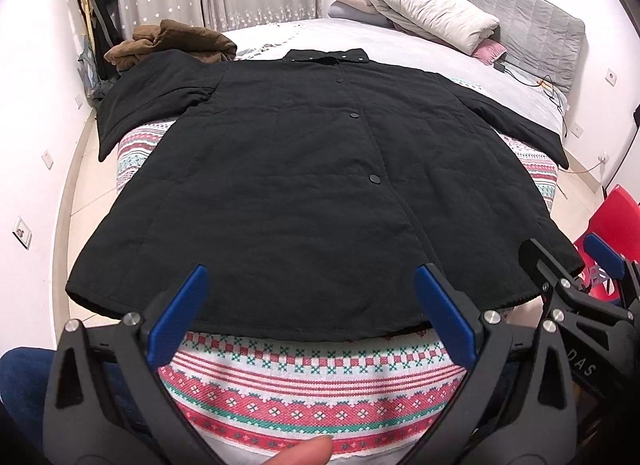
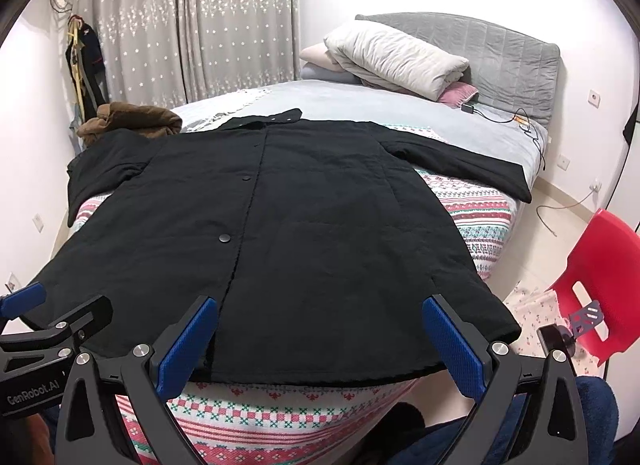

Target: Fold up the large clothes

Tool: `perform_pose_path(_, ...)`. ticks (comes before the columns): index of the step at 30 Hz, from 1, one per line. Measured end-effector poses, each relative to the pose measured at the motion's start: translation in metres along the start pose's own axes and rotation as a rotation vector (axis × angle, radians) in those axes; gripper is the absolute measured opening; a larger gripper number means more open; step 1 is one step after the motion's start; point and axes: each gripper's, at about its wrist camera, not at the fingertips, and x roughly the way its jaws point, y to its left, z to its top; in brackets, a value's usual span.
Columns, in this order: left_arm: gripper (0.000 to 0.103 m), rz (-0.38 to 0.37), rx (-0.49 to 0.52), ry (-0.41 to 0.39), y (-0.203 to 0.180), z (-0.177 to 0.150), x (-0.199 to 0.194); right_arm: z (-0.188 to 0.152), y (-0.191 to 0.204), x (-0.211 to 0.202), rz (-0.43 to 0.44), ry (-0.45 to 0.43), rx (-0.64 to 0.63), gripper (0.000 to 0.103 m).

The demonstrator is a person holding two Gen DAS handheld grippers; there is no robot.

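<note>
A large black quilted coat lies flat and buttoned on the bed, collar at the far end, both sleeves spread out to the sides. Its hem runs just beyond my fingertips. My left gripper hovers open over the hem, left of the button line, with nothing between its blue pads. My right gripper is open too, above the hem's right half. Each gripper shows at the edge of the other's view: the right gripper and the left gripper.
The bed carries a red, green and white patterned blanket. A brown garment is bunched at the far left. Pillows and a grey headboard sit at the back right. A red chair stands at the right.
</note>
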Motion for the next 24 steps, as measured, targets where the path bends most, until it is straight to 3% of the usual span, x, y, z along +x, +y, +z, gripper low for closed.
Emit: perform_pose_path(24,0.103,-0.011,-0.004,0.025,0.0003,-0.005,0.0061,-0.0011,-0.0006,0.0036,-0.059,-0.004,-0.008,0.102)
